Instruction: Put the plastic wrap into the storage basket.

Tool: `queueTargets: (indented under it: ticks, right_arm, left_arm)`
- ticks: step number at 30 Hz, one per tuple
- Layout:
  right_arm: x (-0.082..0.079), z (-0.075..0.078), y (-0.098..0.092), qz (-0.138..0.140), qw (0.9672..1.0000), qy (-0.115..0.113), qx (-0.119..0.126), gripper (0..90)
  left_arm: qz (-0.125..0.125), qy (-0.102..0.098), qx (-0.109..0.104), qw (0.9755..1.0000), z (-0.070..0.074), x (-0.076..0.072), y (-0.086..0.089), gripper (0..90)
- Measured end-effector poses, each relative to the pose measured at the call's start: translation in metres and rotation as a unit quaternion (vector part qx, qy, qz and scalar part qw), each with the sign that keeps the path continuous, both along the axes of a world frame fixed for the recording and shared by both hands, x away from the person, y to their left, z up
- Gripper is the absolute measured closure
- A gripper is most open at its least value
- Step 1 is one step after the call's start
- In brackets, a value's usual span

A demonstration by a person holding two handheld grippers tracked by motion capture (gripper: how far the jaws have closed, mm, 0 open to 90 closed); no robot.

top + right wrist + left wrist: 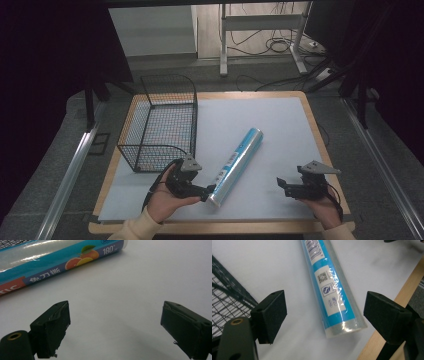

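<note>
Left tool (pixel 210 190) sits near the desk's front edge, left of centre, jaws wide with nothing pressed between the pads. The blue roll (pixel 236 166) lies flat on the desk, running diagonally from near the front edge up and right toward the middle. Its near end is just ahead of the left tool's tips; in the left gripper view that end (pixel 343 326) sits between the two pads but clear of both, with the roll's length leading away from the tool. Whether the tips touch the end cap in the high view is hard to call, probably not.

Right tool (pixel 281 186) is near the front right corner, jaws wide, holding nothing, well apart from the roll. In the right gripper view the roll (pixel 60 258) crosses the top left, past the pads.

Wire basket (pixel 160 122) stands on the left side of the desk, just behind the left tool.

Desk (pixel 280 125): pale blue-grey mat on a wooden top. Around it, grey floor, metal rails each side, a table frame and loose cables at the back.
</note>
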State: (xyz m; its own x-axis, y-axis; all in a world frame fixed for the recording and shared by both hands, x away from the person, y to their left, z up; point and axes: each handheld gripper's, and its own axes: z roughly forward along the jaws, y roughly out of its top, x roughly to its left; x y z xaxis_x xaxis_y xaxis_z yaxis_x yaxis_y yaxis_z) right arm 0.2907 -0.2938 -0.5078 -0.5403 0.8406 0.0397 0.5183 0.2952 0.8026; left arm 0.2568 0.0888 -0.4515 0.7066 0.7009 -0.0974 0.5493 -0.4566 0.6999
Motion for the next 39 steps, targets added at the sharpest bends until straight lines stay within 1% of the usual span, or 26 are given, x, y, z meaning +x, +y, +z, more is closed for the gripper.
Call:
queueTargets:
  ticks: [5, 10, 18, 21, 26, 30, 39]
  right_arm:
    - [0.000, -0.001, 0.000, -0.001, 1.0000, 0.000, -0.003, 9.1]
    - [0.000, 0.000, 0.000, -0.003, 1.0000, -0.001, -0.004, 9.1]
    - [0.000, 0.000, -0.001, -0.004, 1.0000, -0.001, -0.003, 9.1]
    - [0.000, 0.000, -0.001, -0.003, 1.0000, -0.002, -0.002, 9.1]
    - [-0.001, 0.001, -0.002, -0.004, 1.0000, -0.005, 0.001, 9.1]
    - [0.000, 0.000, -0.002, -0.004, 1.0000, -0.004, -0.002, 9.2]
    - [0.000, 0.000, -0.002, -0.006, 1.0000, -0.003, -0.005, 9.2]
  left_arm:
    - [-0.002, -0.002, -0.001, 1.0000, 0.004, 0.003, -0.006, 18.7]
    - [-0.009, -0.006, 0.001, 0.9999, 0.007, 0.005, -0.015, 18.7]
    - [-0.014, -0.002, 0.006, 0.9999, 0.008, 0.014, -0.025, 18.5]
    - [-0.012, -0.006, 0.005, 0.9999, 0.008, 0.018, -0.030, 18.4]
    - [-0.017, -0.005, 0.008, 0.9998, 0.006, 0.022, -0.041, 18.4]
    - [-0.020, -0.001, 0.013, 0.9997, 0.005, 0.028, -0.048, 18.3]
    - [-0.016, 0.013, 0.031, 0.9993, -0.003, 0.047, -0.065, 18.1]
